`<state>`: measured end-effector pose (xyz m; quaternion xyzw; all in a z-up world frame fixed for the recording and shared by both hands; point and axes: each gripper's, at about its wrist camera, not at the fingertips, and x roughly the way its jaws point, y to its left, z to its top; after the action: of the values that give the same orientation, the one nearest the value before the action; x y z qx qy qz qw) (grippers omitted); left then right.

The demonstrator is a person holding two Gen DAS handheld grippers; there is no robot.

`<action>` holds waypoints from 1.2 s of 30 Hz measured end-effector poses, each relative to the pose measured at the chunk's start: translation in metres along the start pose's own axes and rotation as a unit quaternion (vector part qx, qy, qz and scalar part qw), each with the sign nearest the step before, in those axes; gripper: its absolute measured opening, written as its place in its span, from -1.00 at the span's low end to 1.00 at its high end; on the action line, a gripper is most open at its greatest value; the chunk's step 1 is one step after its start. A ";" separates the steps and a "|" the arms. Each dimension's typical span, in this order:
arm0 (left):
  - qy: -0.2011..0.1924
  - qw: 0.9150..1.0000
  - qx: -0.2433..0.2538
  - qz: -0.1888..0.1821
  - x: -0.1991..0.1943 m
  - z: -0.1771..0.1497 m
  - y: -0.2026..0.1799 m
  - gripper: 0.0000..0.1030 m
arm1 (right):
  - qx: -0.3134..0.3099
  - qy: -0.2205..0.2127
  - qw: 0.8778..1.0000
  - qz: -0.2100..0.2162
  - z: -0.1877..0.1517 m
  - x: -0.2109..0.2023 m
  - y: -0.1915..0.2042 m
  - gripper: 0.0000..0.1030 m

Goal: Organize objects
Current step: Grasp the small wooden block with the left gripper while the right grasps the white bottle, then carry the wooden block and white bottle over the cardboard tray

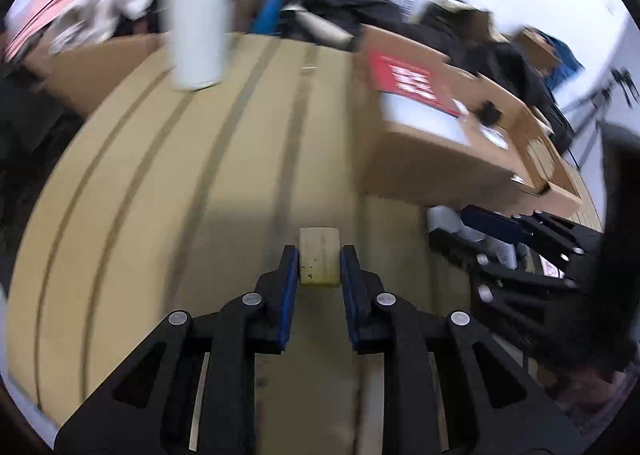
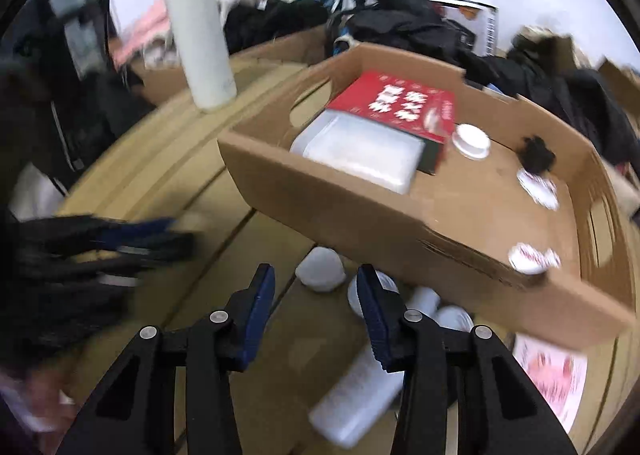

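black linkage arms fill the lower edge of the left wrist view, and the left gripper [image 1: 319, 261] has its blue pads pressed on both sides of a small cream block [image 1: 319, 255], holding it just above the tan table [image 1: 140, 195]. further left and back, a tall white bottle [image 1: 197, 11] stands upright on the table. to the right sits a cardboard tray [image 1: 432, 167], with the right gripper [image 1: 516, 227] visible below its near corner. in the right wrist view the left gripper [image 2: 132, 239] appears as a dark blur at the left edge. the right gripper [image 2: 316, 287] has its jaws partly apart, with nothing clamped between the pads. several white bottles [image 2: 360, 387] and caps lie loose on the table [image 2: 192, 191] under and just right of its fingers. the tray [image 2: 360, 211] lies beyond, holding a red book [image 2: 400, 103], a clear plastic box [image 2: 360, 155] partly on top of the book, a white lid [image 2: 472, 141], a small black object [image 2: 538, 155] and round white labelled items [image 2: 536, 257] along its right side.
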<state>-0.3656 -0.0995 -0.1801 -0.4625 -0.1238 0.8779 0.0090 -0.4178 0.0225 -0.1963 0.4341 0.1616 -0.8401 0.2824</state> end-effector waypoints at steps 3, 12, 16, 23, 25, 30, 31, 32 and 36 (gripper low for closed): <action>0.004 1.000 -0.013 0.016 -0.016 -0.011 0.015 -0.66 | -0.017 0.006 1.000 -0.015 -0.002 0.013 0.010 -0.57; -0.017 1.000 0.013 0.002 -0.071 -0.030 -0.011 -0.66 | 0.030 -0.010 0.999 0.008 -0.019 -0.040 0.005 -0.79; -0.026 0.997 0.062 -0.035 -0.104 -0.053 -0.050 -0.66 | 0.068 -0.044 0.996 0.021 -0.051 -0.115 -0.009 -0.79; -0.037 0.984 0.130 -0.115 -0.137 -0.074 -0.116 -0.66 | 0.117 -0.077 0.990 -0.028 -0.118 -0.221 -0.029 -0.79; -0.048 0.981 0.136 -0.130 -0.144 -0.067 -0.126 -0.66 | 0.127 -0.088 0.987 -0.037 -0.128 -0.237 -0.033 -0.79; -0.052 0.981 0.126 -0.139 -0.143 -0.047 -0.132 -0.66 | 0.136 -0.101 0.985 -0.039 -0.127 -0.242 -0.046 -0.79; -0.054 0.980 0.130 -0.143 -0.142 -0.037 -0.135 -0.66 | 0.137 -0.103 0.984 -0.035 -0.123 -0.241 -0.051 -0.79; -0.055 0.978 0.131 -0.149 -0.141 -0.028 -0.137 -0.66 | 0.136 -0.105 0.985 -0.030 -0.121 -0.240 -0.056 -0.79; -0.033 0.973 0.141 -0.178 -0.117 0.042 -0.157 -0.66 | 0.119 -0.109 0.987 -0.016 -0.083 -0.226 -0.089 -0.79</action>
<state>-0.3481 0.0289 -0.0270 -0.3982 -0.0796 0.8854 0.2262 -0.3146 0.2109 -0.0562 0.3677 0.0359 -0.9000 0.2315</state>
